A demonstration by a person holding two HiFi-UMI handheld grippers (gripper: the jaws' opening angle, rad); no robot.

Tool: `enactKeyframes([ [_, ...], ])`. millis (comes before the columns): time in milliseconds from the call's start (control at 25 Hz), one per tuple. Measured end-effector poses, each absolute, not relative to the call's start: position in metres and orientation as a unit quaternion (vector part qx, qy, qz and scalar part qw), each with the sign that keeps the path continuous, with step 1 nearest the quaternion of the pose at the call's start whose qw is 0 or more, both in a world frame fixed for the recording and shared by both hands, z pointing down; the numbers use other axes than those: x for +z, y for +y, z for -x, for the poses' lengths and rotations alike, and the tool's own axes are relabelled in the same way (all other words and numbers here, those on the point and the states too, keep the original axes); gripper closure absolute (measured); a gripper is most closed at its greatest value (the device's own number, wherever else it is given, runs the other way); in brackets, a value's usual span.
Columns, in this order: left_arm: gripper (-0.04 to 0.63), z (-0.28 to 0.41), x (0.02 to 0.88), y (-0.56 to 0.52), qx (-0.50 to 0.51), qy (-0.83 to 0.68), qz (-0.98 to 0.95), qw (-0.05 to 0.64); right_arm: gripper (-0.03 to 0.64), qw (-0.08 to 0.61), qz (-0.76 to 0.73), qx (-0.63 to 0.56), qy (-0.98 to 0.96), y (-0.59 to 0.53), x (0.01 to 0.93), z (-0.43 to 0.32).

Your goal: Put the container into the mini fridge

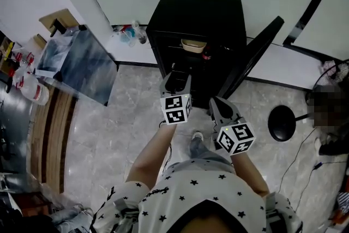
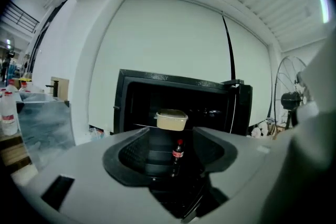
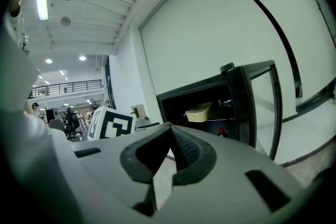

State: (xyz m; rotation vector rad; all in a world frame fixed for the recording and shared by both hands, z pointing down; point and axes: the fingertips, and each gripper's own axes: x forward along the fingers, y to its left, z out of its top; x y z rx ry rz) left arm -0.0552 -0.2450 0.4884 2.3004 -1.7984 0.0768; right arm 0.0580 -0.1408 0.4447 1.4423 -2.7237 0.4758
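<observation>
Facing mini fridge (image 1: 196,13), container (image 1: 192,45) inside: left gripper (image 1: 175,77) jaws apart, right gripper (image 1: 218,103) jaws together.

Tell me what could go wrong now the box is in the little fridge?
1. The door hangs wide open next to the right tongs. A swing could bump it, and if nobody shuts it the cold leaks out.
2. The container seems to sit near the shelf's front edge, so closing the door hard might knock it onto the bottle below.
</observation>
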Motion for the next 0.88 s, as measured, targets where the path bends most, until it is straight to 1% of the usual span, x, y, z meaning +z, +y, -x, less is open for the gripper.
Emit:
enactKeyframes([
  [160,0.473,0.072,0.477,-0.204,0.009,-0.626,-0.772,0.107,0.624,0.01,-0.46,0.147,-0.875,-0.12,0.444,-0.051],
  [200,0.497,0.076,0.476,-0.194,0.008,-0.629,-0.77,0.106,0.624,0.01,-0.46,0.146,-0.876,-0.115,0.445,-0.049],
  [280,0.525,0.082,0.474,-0.175,0.003,-0.63,-0.769,0.106,0.624,0.012,-0.458,0.144,-0.877,-0.105,0.447,-0.045],
  [560,0.575,0.101,0.476,-0.107,0.002,-0.62,-0.776,0.118,0.624,0.019,-0.453,0.137,-0.881,-0.063,0.455,-0.03],
  [880,0.581,0.11,0.488,-0.03,0.015,-0.606,-0.784,0.133,0.624,0.023,-0.453,0.133,-0.881,-0.012,0.464,-0.027],
])
